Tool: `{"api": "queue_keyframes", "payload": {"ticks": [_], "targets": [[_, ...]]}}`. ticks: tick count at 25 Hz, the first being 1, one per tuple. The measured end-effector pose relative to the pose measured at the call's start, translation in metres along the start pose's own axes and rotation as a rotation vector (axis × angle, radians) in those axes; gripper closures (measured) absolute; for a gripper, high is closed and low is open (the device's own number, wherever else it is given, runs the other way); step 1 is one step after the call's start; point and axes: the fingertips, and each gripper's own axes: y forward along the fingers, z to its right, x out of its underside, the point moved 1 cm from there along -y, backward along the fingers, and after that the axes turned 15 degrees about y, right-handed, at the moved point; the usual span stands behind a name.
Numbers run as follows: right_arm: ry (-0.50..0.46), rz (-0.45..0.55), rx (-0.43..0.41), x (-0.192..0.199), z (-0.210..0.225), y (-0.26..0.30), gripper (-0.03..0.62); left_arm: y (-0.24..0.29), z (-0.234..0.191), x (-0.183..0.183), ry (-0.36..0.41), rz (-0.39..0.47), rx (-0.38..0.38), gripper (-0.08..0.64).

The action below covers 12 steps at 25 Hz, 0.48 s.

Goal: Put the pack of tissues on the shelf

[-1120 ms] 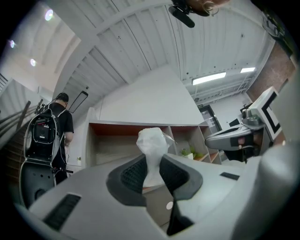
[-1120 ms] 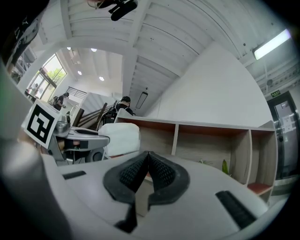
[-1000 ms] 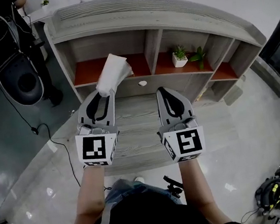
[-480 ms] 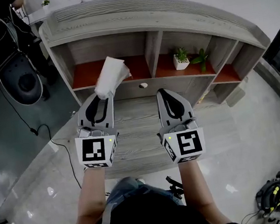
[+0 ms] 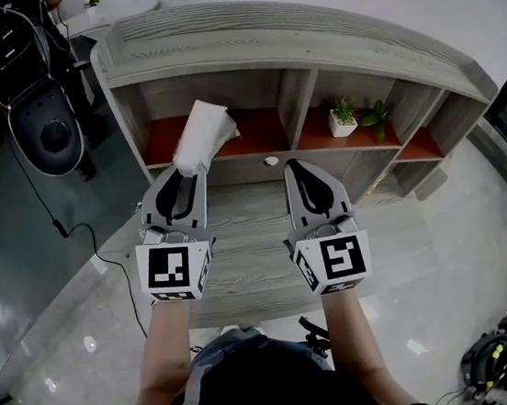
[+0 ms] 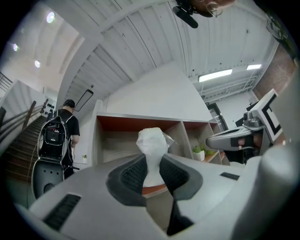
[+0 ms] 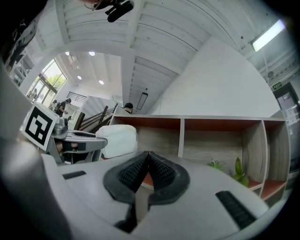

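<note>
A white soft pack of tissues (image 5: 201, 136) sticks up from my left gripper (image 5: 183, 171), whose jaws are shut on its lower end; in the left gripper view the pack (image 6: 153, 151) stands pinched between the black pads. It hangs in front of the left compartment of the grey wooden shelf (image 5: 297, 43), which has an orange-red floor. My right gripper (image 5: 299, 165) is held level beside it, jaws shut with nothing between them (image 7: 148, 164). From the right gripper view the pack (image 7: 119, 140) shows at the left.
Two small potted plants (image 5: 358, 116) stand in the shelf's middle-right compartment. A low grey wooden platform (image 5: 241, 245) lies under both grippers. A person with a black backpack (image 6: 58, 136) stands at the far left by a black scooter (image 5: 45, 132). Cables lie on the floor.
The shelf has shifted a little right and down in the head view. Both grippers keep their pose, and the tissue pack stays held.
</note>
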Motion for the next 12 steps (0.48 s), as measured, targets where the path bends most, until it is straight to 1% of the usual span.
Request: {"api": "queue_keyframes", "payload": {"ticks": [4, 6, 9, 12], "targets": [[-0.004, 0.005, 0.005, -0.008, -0.003, 0.009, 0.575, 0.007, -0.011, -0.004, -0.011, 0.009, 0.000, 0.472], [-0.005, 0.009, 0.008, -0.012, -0.002, 0.014, 0.575, 0.011, -0.015, -0.005, -0.033, 0.016, 0.002, 0.472], [-0.007, 0.011, 0.010, -0.014, -0.001, 0.021, 0.575, 0.016, -0.019, -0.005, -0.115, 0.033, 0.010, 0.472], [-0.008, 0.009, 0.004, -0.013, -0.004, 0.026, 0.575, 0.017, -0.024, -0.004, -0.245, 0.050, 0.022, 0.472]]}}
